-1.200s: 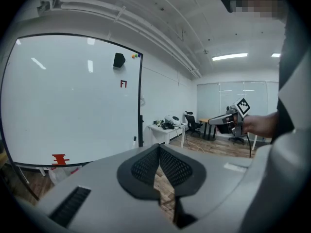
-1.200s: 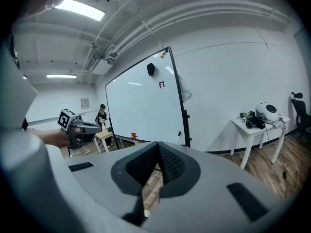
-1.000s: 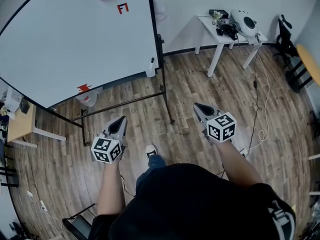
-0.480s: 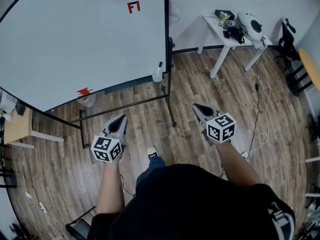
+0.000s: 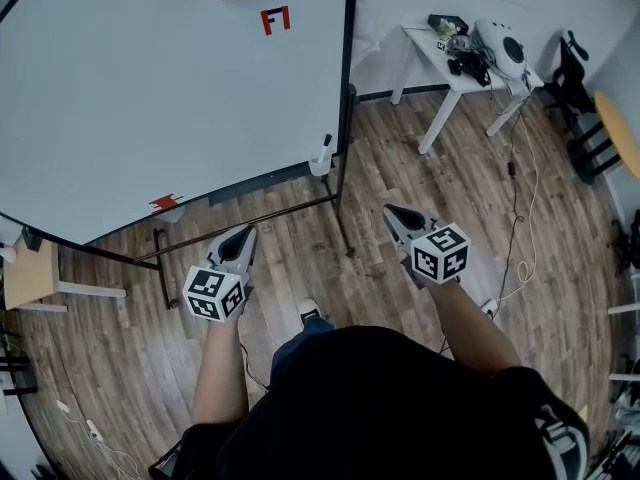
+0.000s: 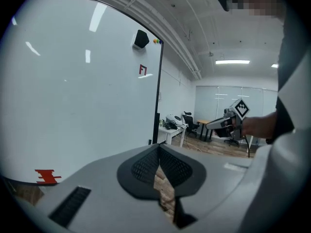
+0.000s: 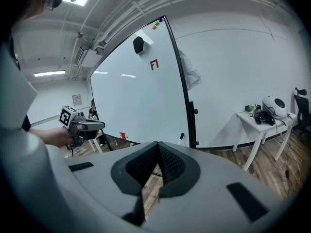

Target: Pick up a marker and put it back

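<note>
Marker [image 5: 325, 145], a slim white stick with a dark cap, stands nearly upright and a little tilted, cap end up. It sits in a small pale holder [image 5: 319, 165] at the lower right corner of a large whiteboard [image 5: 150, 98], just beside the black post [image 5: 343, 173] of the board's stand. From the person's place on the wood floor [image 5: 450, 198], the marker lies ahead and well apart from both grippers, roughly between their lines of aim. The right gripper [image 5: 391, 211] seems slightly nearer to it than the left gripper [image 5: 243, 232], so a reach from the right, forward and a little inward, looks the shorter path. Because the marker's long axis runs up and down, jaws closing from the sides across the cap or upper barrel would likely suit it best. Both grippers are held low in front of the person, pointing towards the board. Each has its jaws pressed together at the tips with nothing between them; only floor shows through the small gap behind the tips. The marker looks light, smooth and thin, so it may slip or tip in its holder if nudged. Off to the right, a white table [image 5: 440, 53] with equipment on it stands against the wall, away from the reach.
</note>
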